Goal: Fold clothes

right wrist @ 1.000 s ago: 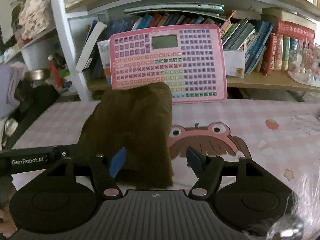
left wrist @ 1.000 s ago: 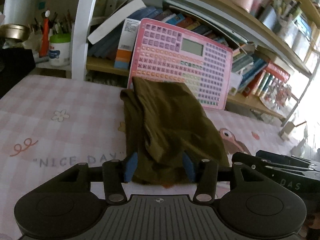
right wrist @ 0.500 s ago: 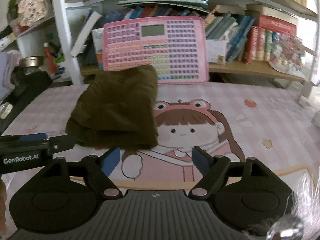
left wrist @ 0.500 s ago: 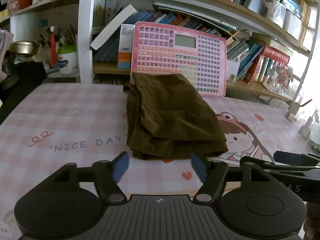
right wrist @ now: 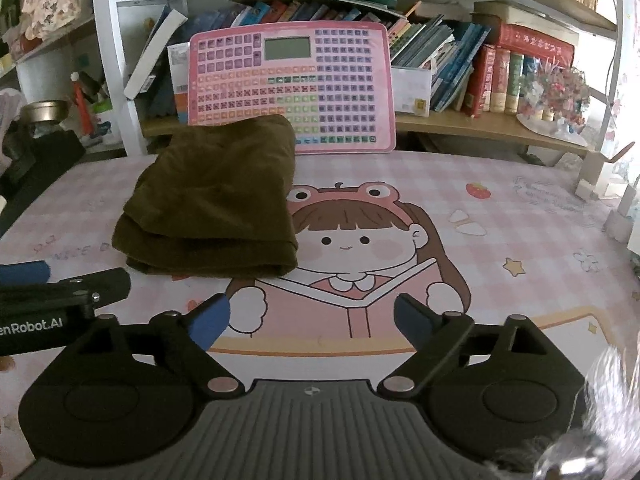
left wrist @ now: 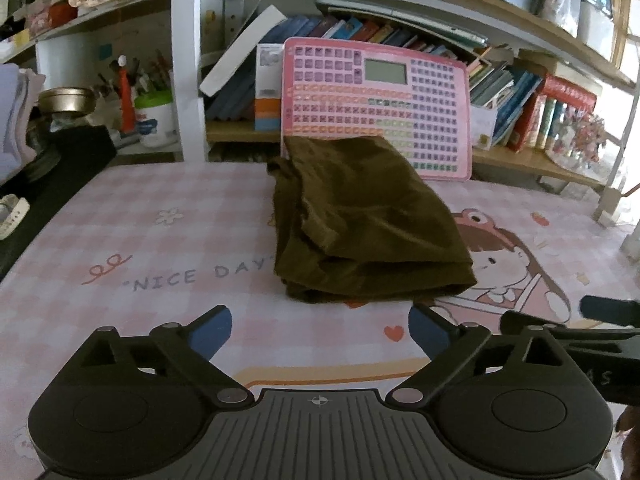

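Toward the far edge of the table (left wrist: 120, 240), nearly against the pink keyboard toy (left wrist: 376, 108) propped at the shelf, lies the brown garment (left wrist: 360, 224), folded into a thick, layered bundle on the pink checked mat. Its long axis runs from the near edge of the table to the far one, with the bulky folded end facing the grippers and the narrower end touching the foot of the toy. The left gripper (left wrist: 320, 332) sits just short of that near end, almost squarely in line with it; its jaws are opening, with nothing between the blue pads but bare mat. The right gripper (right wrist: 312, 320) hangs over the printed girl with the book, so the bundle (right wrist: 216, 200) lies ahead and to its left, clear of its line; its jaws too are opening and hold nothing. Of the two, the left looks the nearer and better aligned, while the right would have to shift leftward to meet the cloth. Judging by the tidy stack and both grippers free of it, this piece seems folded, and any further move probably starts from the near end, where the layers are thickest and most likely to slip apart.
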The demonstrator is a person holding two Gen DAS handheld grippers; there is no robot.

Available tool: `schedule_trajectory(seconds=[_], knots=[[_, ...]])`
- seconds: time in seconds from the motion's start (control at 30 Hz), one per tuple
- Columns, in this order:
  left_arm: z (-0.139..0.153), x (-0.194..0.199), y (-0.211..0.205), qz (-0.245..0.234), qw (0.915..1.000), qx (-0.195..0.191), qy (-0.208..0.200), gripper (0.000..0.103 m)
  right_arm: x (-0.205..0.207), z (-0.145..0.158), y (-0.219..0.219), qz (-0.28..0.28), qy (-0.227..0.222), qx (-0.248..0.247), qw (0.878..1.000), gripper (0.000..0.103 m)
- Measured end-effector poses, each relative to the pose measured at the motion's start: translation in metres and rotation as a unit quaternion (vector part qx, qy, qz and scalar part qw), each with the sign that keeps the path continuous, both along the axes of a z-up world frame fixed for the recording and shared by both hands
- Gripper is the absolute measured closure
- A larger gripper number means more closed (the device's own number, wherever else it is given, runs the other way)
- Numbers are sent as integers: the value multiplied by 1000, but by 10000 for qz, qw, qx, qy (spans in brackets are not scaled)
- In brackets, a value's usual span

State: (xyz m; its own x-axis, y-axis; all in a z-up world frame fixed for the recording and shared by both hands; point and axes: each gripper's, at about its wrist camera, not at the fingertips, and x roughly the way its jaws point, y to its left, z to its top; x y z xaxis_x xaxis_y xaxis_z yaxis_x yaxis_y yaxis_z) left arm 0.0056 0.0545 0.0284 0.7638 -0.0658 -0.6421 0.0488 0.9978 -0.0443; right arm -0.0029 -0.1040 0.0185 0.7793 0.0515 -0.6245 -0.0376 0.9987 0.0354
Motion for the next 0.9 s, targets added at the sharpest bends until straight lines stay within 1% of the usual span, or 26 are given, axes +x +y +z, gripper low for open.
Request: schedule_trajectory(seconds=[0.2, 0.5, 0.9], knots=[[-1, 0, 2, 82, 9999, 71, 17, 2, -1, -1, 0, -48, -15, -118, 9999, 0], [-2, -4, 2, 82, 9999, 127, 61, 2, -3, -5, -1, -41, 90, -191, 9998, 0], [-1, -7, 2, 108, 9999, 133, 13, 2, -7, -5, 1, -19, 87, -185, 9998, 0]])
